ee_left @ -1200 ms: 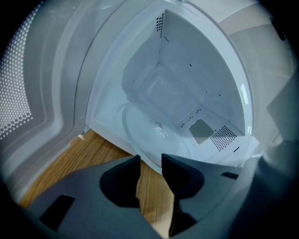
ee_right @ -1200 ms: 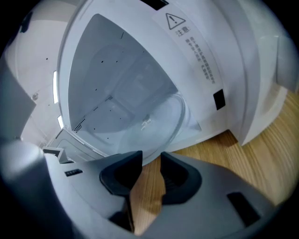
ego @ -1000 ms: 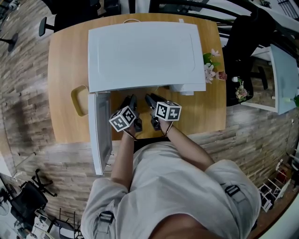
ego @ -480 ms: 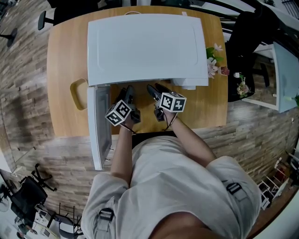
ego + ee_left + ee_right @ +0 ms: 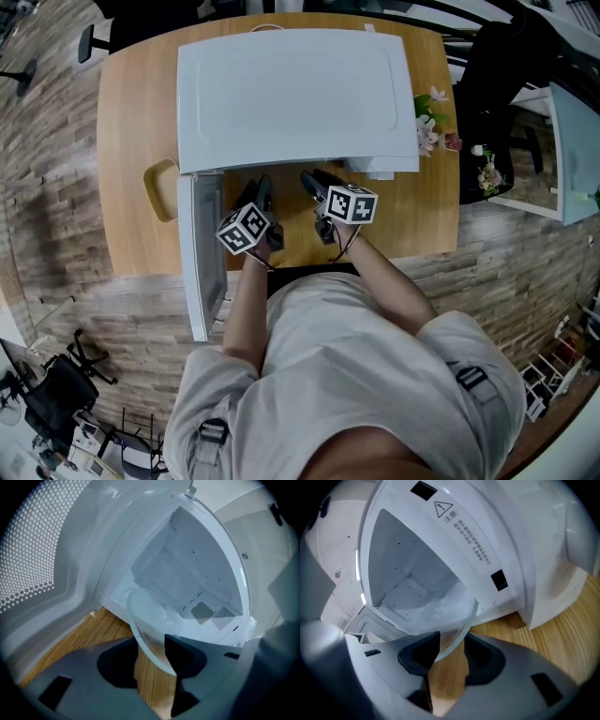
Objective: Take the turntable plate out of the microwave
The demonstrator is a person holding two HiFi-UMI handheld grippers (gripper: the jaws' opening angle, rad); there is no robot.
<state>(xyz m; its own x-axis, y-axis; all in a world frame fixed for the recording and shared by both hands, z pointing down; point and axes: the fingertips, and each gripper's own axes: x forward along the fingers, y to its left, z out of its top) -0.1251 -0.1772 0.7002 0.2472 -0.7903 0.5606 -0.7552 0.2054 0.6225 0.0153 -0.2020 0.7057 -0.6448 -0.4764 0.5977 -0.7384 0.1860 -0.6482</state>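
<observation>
A floor [image 5: 56,141] of pale wood-look planks runs all round, with a black chair [image 5: 497,75] and a white desk [image 5: 572,159] off to the right. On it stands a light wooden table [image 5: 131,112], its top mostly taken by a white microwave [image 5: 291,94] seen from above. A person [image 5: 356,375] in a pale shirt stands at the near edge, both arms reaching toward the microwave's front. The door [image 5: 199,253] hangs wide open to the left. The glass plate [image 5: 147,625] sits at the mouth of the cavity, its near rim jutting over the bare wood. The left gripper [image 5: 150,641] and right gripper [image 5: 452,637] have just been closing their jaws, and each pair pinches that rim, one at either side. A yellow looped thing [image 5: 159,192] lies left of the door, and flowers [image 5: 427,131] sit at the table's right edge
</observation>
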